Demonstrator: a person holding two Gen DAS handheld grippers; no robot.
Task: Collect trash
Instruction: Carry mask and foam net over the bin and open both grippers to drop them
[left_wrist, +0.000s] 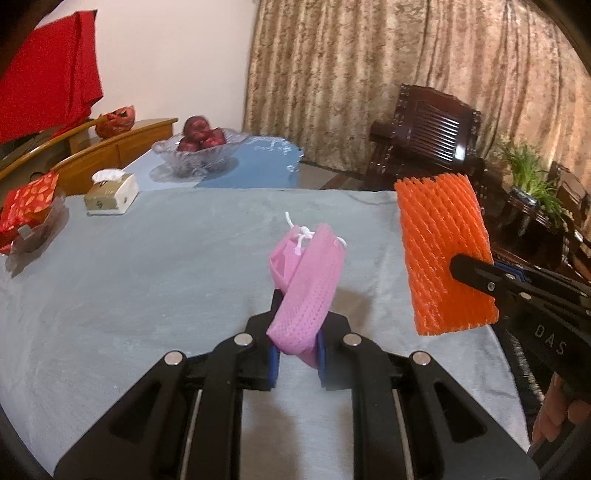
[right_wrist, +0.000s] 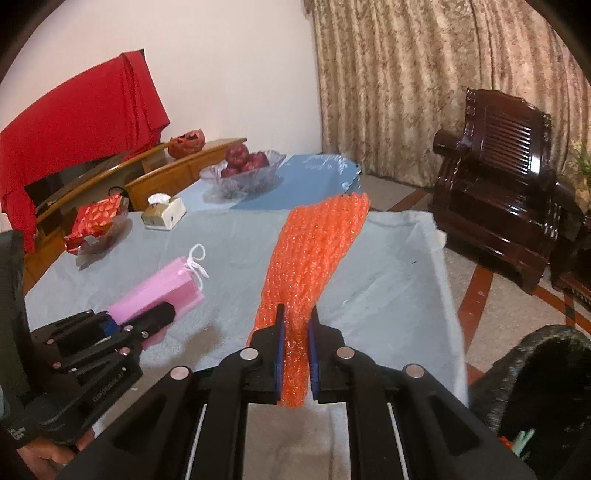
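Note:
My left gripper (left_wrist: 296, 332) is shut on a pink foam fruit net (left_wrist: 306, 280) with a white string at its far end, held above the grey table cloth (left_wrist: 147, 277). It also shows in the right wrist view (right_wrist: 159, 291). My right gripper (right_wrist: 295, 332) is shut on an orange foam fruit net (right_wrist: 314, 258), held above the table's right part. In the left wrist view the orange net (left_wrist: 443, 251) stands upright at the right, pinched by the right gripper's fingers (left_wrist: 476, 275).
A tissue box (left_wrist: 110, 197), a red snack packet in a dish (left_wrist: 29, 210) and a glass bowl of apples (left_wrist: 199, 147) sit at the table's far left. A dark wooden armchair (right_wrist: 506, 177) stands right. A dark bin rim (right_wrist: 546, 373) is at lower right.

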